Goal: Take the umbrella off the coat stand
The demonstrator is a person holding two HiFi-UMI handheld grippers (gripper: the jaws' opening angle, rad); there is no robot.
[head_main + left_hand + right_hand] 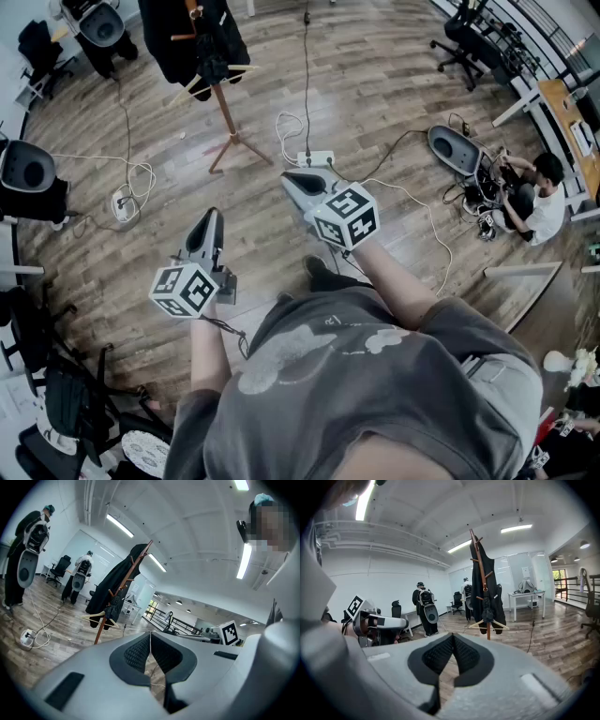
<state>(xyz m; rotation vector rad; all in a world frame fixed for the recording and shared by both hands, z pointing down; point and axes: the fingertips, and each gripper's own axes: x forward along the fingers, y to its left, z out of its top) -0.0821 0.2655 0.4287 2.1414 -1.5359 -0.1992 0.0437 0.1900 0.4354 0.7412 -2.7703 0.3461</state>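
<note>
A wooden coat stand (223, 105) rises from the floor at the far left, a few steps ahead of me. A black coat (187, 37) hangs over its top. A small dark folded umbrella (487, 610) hangs on the pole above a pale clothes hanger (488, 623); the umbrella (111, 612) also shows in the left gripper view. My left gripper (212, 217) is shut and holds nothing, its jaws meeting at the tip (150, 634). My right gripper (289, 178) is shut and empty too (453, 637). Both point toward the stand from well short of it.
A white power strip (316, 157) with trailing cables lies on the wood floor between me and the stand. A person (536, 199) sits on the floor at the right beside a grey shell-shaped device (455, 150). An office chair (462, 42) and desks stand at the back right.
</note>
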